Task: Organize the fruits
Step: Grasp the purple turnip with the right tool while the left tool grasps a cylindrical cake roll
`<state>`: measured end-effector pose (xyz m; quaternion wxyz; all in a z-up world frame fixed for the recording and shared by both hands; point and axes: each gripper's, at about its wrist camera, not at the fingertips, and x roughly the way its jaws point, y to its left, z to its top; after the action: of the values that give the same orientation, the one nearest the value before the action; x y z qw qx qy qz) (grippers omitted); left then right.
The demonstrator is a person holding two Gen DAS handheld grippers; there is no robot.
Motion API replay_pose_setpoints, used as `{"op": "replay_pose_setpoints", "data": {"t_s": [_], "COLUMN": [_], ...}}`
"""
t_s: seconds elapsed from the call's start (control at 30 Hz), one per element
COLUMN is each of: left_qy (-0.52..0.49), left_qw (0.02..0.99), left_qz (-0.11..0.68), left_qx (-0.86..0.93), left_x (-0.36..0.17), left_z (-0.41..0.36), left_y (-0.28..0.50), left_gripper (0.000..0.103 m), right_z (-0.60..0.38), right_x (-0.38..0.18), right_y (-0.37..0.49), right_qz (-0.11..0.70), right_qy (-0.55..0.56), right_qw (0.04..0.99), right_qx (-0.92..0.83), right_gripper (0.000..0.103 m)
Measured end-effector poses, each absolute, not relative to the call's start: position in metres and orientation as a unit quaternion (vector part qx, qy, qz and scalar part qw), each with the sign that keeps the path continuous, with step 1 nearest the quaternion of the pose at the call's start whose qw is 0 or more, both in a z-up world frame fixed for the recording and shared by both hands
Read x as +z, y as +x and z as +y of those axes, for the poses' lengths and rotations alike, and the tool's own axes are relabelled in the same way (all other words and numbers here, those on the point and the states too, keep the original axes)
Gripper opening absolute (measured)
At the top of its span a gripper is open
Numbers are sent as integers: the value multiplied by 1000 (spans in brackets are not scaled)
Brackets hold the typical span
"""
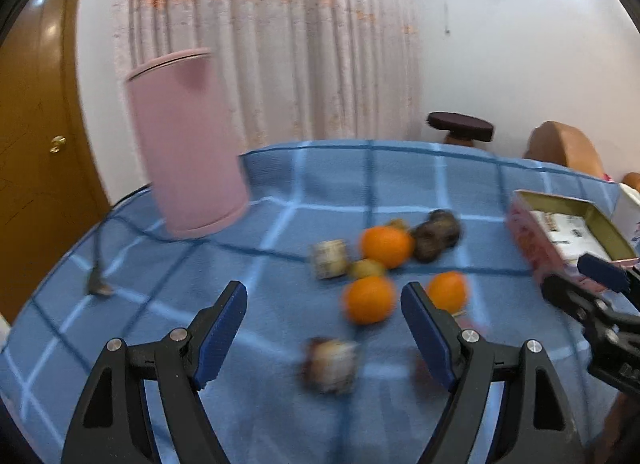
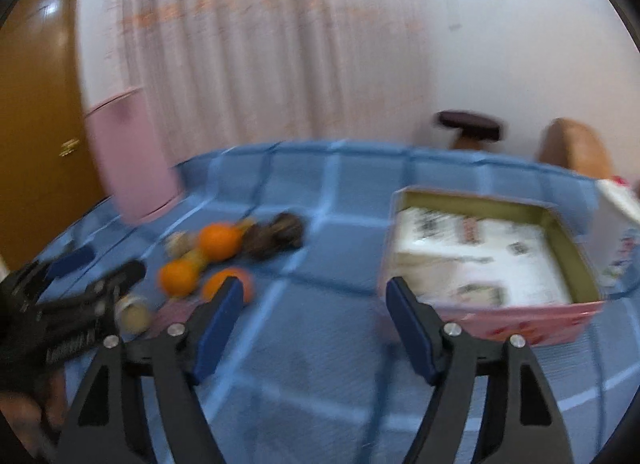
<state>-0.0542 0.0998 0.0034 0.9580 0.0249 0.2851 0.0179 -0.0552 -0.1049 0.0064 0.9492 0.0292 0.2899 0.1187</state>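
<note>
While blurred, box (image 2: 486, 306) interior shows rightward.

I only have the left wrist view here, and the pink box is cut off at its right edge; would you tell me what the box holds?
Observer: In the right wrist view the pink box is open on top and holds white printed packets; I see no fruit in it.
Operator: Thank you. Is the right gripper holding anything?
Observer: No. The right gripper is open, with bare blue checked cloth between its fingers.
Operator: And where does it sit relative to the box?
Observer: Its right finger overlaps the box's near left corner in the image; blur hides whether they touch.
</note>
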Motion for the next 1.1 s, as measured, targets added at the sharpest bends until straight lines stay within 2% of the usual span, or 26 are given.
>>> {"op": "replay_pose_setpoints", "data": {"t_s": [0.2,0.47,0.53,0.6,0.77,1.03,1.07,1.1], "left_qy": [7,11,13,19,32,28,31,34], "left_qw": [951,939,935,934,928,919,920,920], "left_qz": [307,345,353,356,368,389,388,388], "left_qx": [38,2,-16,-28,-54,-58,-56,-53], "left_x": [4,-6,-9,-10,-16,-26,-27,-28], "left_z": [147,151,143,136,114,106,106,105], "left_y": [-63,-58,-58,-59,-50,-34,-33,-32], "left_gripper": [81,80,81,81,81,80,80,71], "right_z": [-56,-30,-23,-19,-11,-43,-51,-58], "right_x": [-7,-21,-25,-25,-25,-14,-9,-4], "right_y": [-64,-47,-44,-48,-55,-53,-55,-55], "right_qz": [328,381,392,392,384,377,367,358], "right_qy": [-32,-24,-24,-34,-68,-15,1,12], "right_qw": [922,893,886,882,883,889,892,896], "right_qx": [203,239,248,258,262,261,264,264], "right_gripper": [76,71,69,55,55,55,55,55]}}
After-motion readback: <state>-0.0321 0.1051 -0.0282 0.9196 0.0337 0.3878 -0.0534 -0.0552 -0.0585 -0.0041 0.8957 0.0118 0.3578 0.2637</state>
